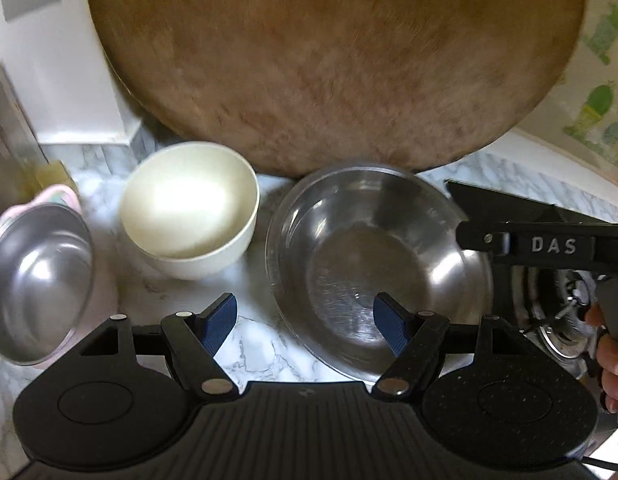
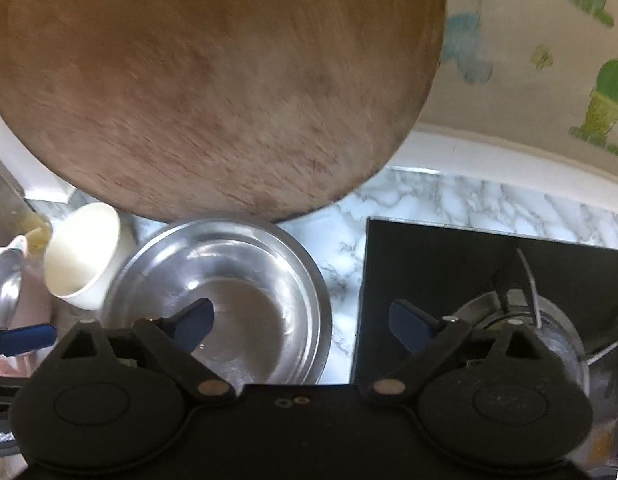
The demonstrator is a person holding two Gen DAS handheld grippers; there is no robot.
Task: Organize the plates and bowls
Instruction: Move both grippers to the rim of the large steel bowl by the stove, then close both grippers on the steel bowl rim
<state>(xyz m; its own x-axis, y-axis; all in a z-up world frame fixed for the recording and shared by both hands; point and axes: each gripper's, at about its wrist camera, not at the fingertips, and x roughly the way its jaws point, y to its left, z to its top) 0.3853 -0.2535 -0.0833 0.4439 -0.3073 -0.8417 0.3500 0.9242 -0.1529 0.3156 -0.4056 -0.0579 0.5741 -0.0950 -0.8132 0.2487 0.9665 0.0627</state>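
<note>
- Steel bowl [image 1: 373, 276] sits empty on the marble counter [image 1: 261, 344], under both grippers.
- Left gripper [image 1: 305, 320] and right gripper [image 2: 301, 324] gape wide, holding nothing.
- Cream bowl [image 1: 189, 216] stands beside it, left.
- Round wooden board [image 1: 333, 64] leans behind.

The round wooden chopping board [image 1: 333, 64] was reddish brown — the deep ceramic bowl [image 1: 189, 210] cream, the marble-patterned counter [image 1: 261, 344] white, grey-veined.
</note>
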